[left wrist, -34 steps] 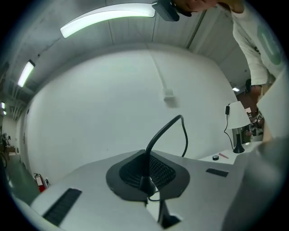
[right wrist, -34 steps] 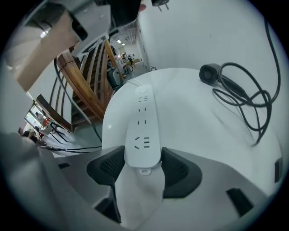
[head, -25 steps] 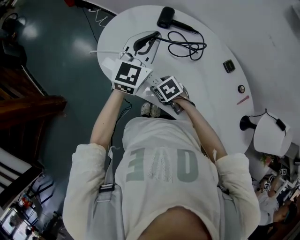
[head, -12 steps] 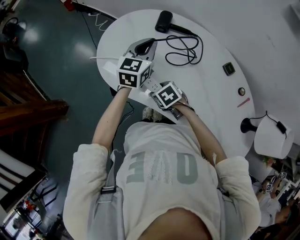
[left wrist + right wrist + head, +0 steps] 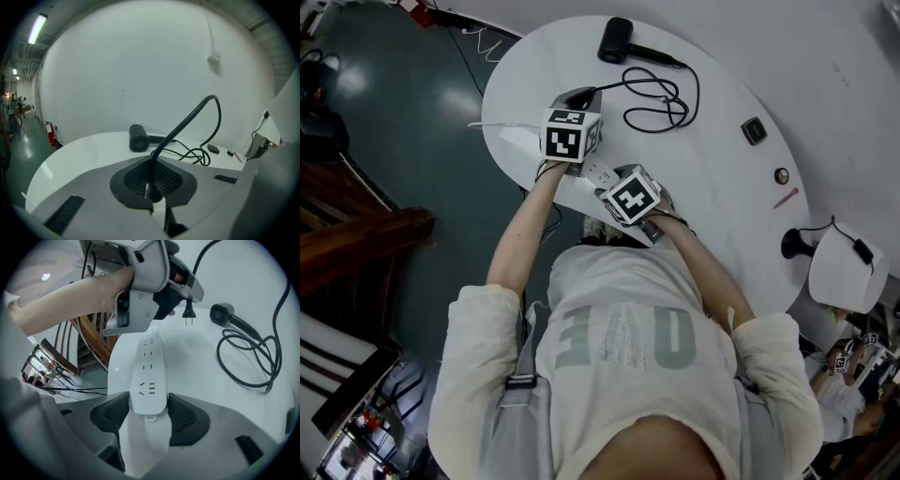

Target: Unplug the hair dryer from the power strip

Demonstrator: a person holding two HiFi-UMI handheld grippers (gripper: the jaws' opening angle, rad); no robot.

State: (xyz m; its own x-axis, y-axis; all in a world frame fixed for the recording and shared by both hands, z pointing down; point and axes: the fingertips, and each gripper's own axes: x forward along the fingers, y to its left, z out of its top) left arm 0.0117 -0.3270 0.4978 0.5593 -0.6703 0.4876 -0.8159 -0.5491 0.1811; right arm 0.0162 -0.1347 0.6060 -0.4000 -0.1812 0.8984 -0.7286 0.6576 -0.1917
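Left tool (image 5: 152,194) is clamped shut on the black plug (image 5: 188,315) of the hair dryer's cord (image 5: 190,123). The cord rises from between its dark ribbed pads in a tall arc. From the right gripper view the plug's two metal prongs hang bare in the air, out of every socket and near the far end of the white power strip (image 5: 149,376). Right tool (image 5: 149,412) points steeply down and grips the near end of that strip, with one pad pressed against each long side and the strip lying flat on the white desk (image 5: 722,202). All sockets seen on the strip's top face are empty. The black hair dryer (image 5: 616,39) lies on its side at the far edge of the desk, well apart from both tools. Its cord runs in loose overlapping loops across the desk toward the left tool. Farther right on the desk are a small black square object (image 5: 756,130), a small round object (image 5: 781,175) and a thin pink stick (image 5: 786,199).
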